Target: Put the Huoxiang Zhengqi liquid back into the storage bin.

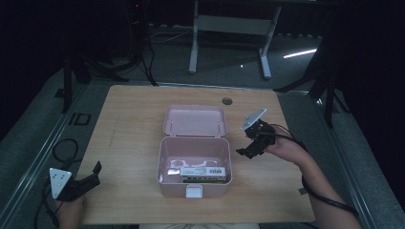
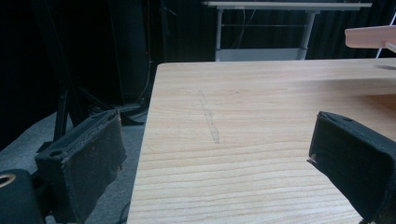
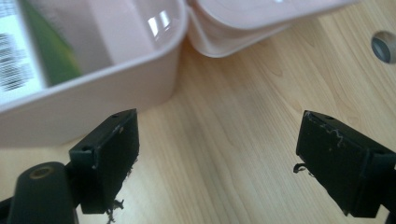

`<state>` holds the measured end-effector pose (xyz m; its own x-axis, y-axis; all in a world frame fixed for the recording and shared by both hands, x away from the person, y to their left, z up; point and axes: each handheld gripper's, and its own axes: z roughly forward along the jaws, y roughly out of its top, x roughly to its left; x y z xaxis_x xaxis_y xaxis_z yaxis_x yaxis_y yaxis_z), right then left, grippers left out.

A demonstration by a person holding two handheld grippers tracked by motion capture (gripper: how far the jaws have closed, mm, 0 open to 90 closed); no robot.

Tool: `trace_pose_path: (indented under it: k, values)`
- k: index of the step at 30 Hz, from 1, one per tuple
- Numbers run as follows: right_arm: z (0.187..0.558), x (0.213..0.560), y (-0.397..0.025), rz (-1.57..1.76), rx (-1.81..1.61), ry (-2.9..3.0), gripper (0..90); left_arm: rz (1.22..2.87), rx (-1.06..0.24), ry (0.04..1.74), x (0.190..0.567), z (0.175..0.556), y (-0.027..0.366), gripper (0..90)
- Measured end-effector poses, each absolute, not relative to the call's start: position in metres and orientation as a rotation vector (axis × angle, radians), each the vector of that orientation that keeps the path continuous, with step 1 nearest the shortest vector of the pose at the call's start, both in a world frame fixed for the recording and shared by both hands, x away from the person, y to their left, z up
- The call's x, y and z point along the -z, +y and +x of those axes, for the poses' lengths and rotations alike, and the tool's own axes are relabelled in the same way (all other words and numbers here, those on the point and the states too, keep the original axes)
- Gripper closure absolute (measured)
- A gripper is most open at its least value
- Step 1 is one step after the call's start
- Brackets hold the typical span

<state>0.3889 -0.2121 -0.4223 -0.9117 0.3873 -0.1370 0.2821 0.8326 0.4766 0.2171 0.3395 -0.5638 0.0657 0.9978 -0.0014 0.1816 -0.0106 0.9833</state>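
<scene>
A pink plastic box (image 1: 165,155) stands open in the middle of the wooden table (image 1: 129,138), its lid (image 1: 195,120) folded back flat behind it. Inside lies a green and white carton (image 1: 202,174), seen close up as a carton (image 3: 28,56) in the right gripper view. My right gripper (image 1: 249,145) hangs open just right of the box, its jaws empty above bare wood near the box's corner (image 3: 154,88). My left gripper (image 1: 90,176) rests open at the table's front left edge, holding nothing.
A round cable hole (image 1: 227,101) sits in the table behind the lid. Beyond the table stands a white desk frame (image 1: 229,28) on a dark floor. Black stand legs (image 1: 81,67) flank the table. Cables trail from both grippers.
</scene>
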Motion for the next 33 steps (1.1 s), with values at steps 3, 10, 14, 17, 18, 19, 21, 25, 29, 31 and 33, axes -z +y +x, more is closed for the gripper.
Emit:
trace_pose_path:
  k: [3,10,14,17,18,19,21,25,29,31,33]
  values:
    - [0.392,0.436,-0.218,0.573,-0.738,2.762,13.0,1.375,-1.072,1.290,0.564,0.217,0.339,3.7]
    - [0.395,0.476,-0.234,0.694,-0.837,2.698,12.7,1.377,-1.070,1.290,0.564,0.217,0.339,3.7]
    - [0.396,0.495,-0.243,0.759,-0.890,2.652,12.7,1.377,-1.071,1.289,0.564,0.217,0.340,3.7]
    - [0.396,0.502,-0.247,0.787,-0.920,2.625,12.7,1.378,-1.070,1.290,0.564,0.217,0.340,3.8]
    - [0.396,0.512,-0.252,0.835,-0.951,2.562,12.7,1.378,-1.069,1.290,0.564,0.217,0.340,3.8]
    - [0.396,0.516,-0.254,0.852,-0.972,2.549,12.7,1.379,-1.069,1.289,0.564,0.217,0.340,3.7]
    - [0.395,0.523,-0.258,0.873,-1.013,2.496,12.7,1.377,-1.069,1.290,0.564,0.217,0.340,3.7]
    - [0.395,0.533,-0.268,0.935,-1.075,2.434,12.7,1.377,-1.070,1.290,0.564,0.217,0.340,3.7]
    - [0.393,0.538,-0.278,0.967,-1.097,2.387,12.7,1.376,-1.071,1.290,0.564,0.217,0.340,3.7]
    - [0.392,0.541,-0.283,0.992,-1.101,2.354,12.7,1.376,-1.071,1.289,0.564,0.217,0.340,3.7]
    - [0.391,0.544,-0.288,1.025,-1.114,2.333,12.8,1.377,-1.072,1.288,0.564,0.217,0.339,3.7]
